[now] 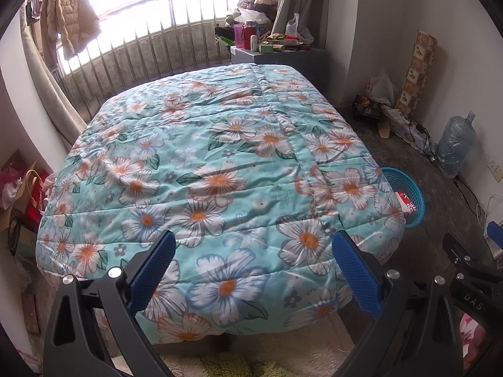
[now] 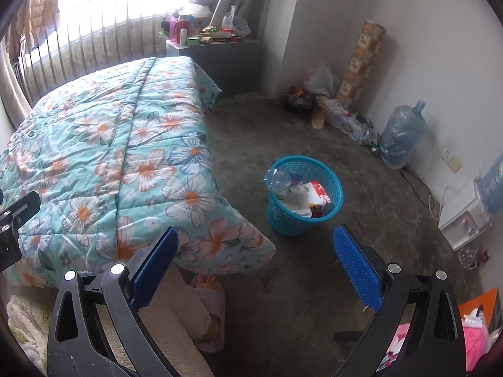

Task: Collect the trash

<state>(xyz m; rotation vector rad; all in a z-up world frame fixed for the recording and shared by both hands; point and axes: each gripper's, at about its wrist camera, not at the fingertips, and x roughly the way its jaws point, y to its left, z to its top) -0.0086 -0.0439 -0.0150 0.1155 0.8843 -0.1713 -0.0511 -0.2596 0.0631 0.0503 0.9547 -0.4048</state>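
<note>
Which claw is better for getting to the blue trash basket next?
Probably the right claw. The blue basket sits on open floor just ahead of it, with nothing between. From the left claw, the flowery quilt hides most of the basket.

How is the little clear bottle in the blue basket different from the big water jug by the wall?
The clear bottle is small and lies tilted on the blue basket rim; the water jug is far bigger and stands upright on the floor. The bottle sits among trash; the jug stands alone by the wall. Both are see-through plastic.
</note>
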